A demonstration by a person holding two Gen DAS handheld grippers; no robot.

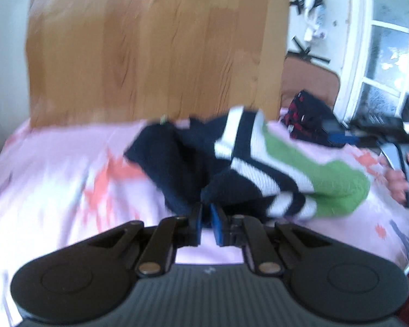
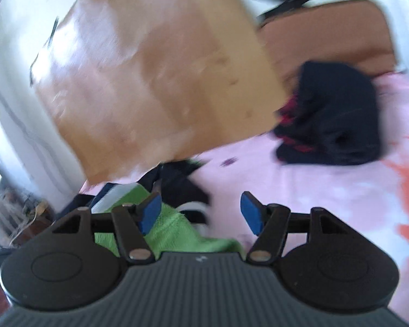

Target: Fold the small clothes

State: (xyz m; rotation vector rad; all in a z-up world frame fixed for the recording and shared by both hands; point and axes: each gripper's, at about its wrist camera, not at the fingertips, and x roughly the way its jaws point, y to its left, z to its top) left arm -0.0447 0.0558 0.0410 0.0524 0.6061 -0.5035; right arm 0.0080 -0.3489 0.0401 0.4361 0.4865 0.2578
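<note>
Both views motion-blurred. Left gripper (image 1: 205,219): jaws nearly together, blue pads pinching a dark navy fold of the striped sweater (image 1: 248,163) right at the tips; the cloth bunches up from the pinch point and spreads away ahead and to the right. The sweater is navy with white stripes and a broad green band, crumpled, not flat; it lies on the pink floral bedsheet (image 1: 68,163), roughly mid-frame in the left wrist view, its green part trailing off to the right of the jaws. Behind it stands a wooden board (image 1: 155,54) (headboard or panel, cannot tell which). A second dark garment (image 1: 308,120), navy with red marks, sits heaped further back on the right, apart from the sweater. At the right edge of the left wrist view, a hand (image 1: 400,179) grips the black body of the other tool.

Right gripper (image 2: 201,214): jaws spread wide, nothing between them. The sweater (image 2: 171,231) shows low and left in this view, green cloth running under the left finger and the gripper body, navy and white parts just beyond the left pad; the gap between the pads sits mostly over bare pink bedsheet (image 2: 313,190). Whether the left pad touches the green cloth cannot be told (blur). The dark garment (image 2: 332,125) lies well ahead to the right, against a brown cushion (image 2: 327,35). The wooden board (image 2: 155,70) fills the upper left.
</note>
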